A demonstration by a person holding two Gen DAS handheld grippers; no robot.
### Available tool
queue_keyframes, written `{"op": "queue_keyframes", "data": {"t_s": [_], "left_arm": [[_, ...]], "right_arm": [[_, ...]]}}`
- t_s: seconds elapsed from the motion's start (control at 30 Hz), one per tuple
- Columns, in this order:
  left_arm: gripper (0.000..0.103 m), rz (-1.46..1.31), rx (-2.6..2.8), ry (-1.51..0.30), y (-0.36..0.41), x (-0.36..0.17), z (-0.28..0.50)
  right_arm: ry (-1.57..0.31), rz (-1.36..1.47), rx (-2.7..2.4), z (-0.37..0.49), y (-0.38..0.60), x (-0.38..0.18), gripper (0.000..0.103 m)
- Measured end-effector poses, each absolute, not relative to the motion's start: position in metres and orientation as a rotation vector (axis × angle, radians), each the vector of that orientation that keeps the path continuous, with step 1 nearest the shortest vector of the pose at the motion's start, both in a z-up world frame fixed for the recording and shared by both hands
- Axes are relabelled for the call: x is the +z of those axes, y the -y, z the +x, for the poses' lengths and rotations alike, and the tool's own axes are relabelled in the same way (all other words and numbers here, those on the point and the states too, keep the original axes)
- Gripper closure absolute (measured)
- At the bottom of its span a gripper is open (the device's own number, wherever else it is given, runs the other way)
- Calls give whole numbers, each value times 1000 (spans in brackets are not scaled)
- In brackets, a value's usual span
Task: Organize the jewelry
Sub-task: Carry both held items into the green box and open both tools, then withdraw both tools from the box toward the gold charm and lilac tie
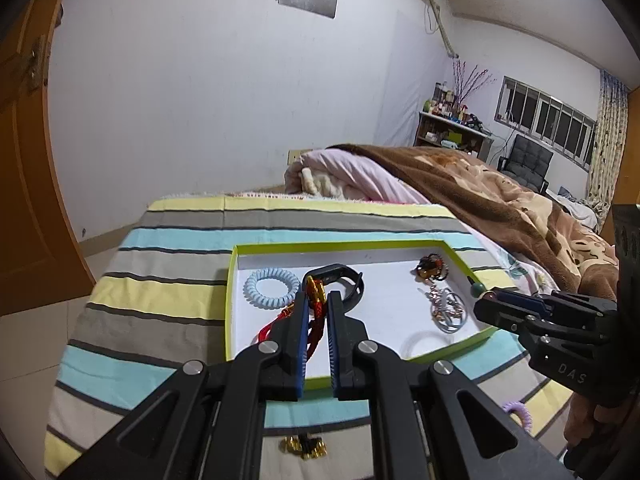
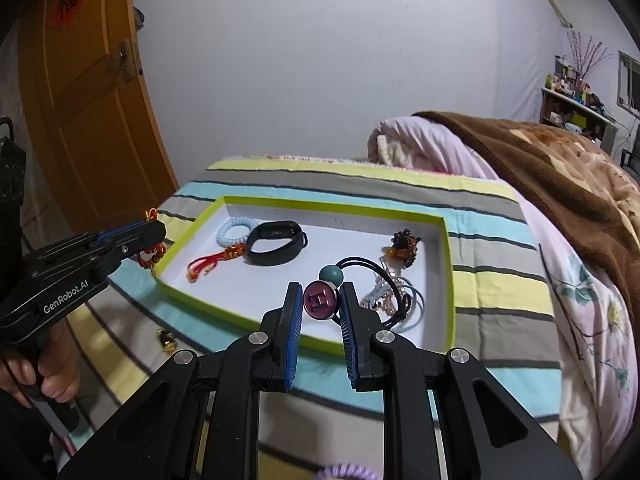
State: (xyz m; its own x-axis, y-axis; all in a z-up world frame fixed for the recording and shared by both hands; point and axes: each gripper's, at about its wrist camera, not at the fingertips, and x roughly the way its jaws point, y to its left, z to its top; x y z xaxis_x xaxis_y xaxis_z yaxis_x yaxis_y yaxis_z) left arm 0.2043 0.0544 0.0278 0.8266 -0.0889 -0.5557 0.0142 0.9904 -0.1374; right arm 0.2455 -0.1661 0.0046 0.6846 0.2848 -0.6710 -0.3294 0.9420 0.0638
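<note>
Left wrist view: left gripper (image 1: 317,300) clamped on red-gold knotted charm (image 1: 314,294); green-rimmed tray (image 1: 340,245) just ahead/below; right gripper (image 2: 318,300) — part-closed, pinching hair tie w/ maroon H button (image 2: 320,300) over tray's near edge.

purple coil hair tie (image 2: 347,472) cut off by bottom edge, gold charm (image 1: 305,447) blurred
</note>
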Motion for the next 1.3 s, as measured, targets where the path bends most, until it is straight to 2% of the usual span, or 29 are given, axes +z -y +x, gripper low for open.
{"op": "queue_keyframes", "data": {"t_s": [0.4, 0.8, 0.83, 0.9, 0.93, 1.3], "left_arm": [[94, -134, -90, -708, -50, -5, 239], [93, -149, -114, -744, -51, -16, 246], [91, -150, -115, -742, -51, -15, 246], [78, -158, -119, -736, -52, -12, 244], [77, -161, -120, -730, -53, -11, 243], [76, -137, -91, -654, -50, 18, 191]], "right_arm": [[-841, -68, 342, 290, 156, -34, 84], [-885, -54, 344, 298, 158, -47, 83], [-878, -49, 346, 297, 159, -45, 82], [-863, -43, 350, 294, 160, -40, 78], [-857, -40, 352, 293, 160, -38, 78], [-764, -39, 352, 242, 169, -4, 78]]}}
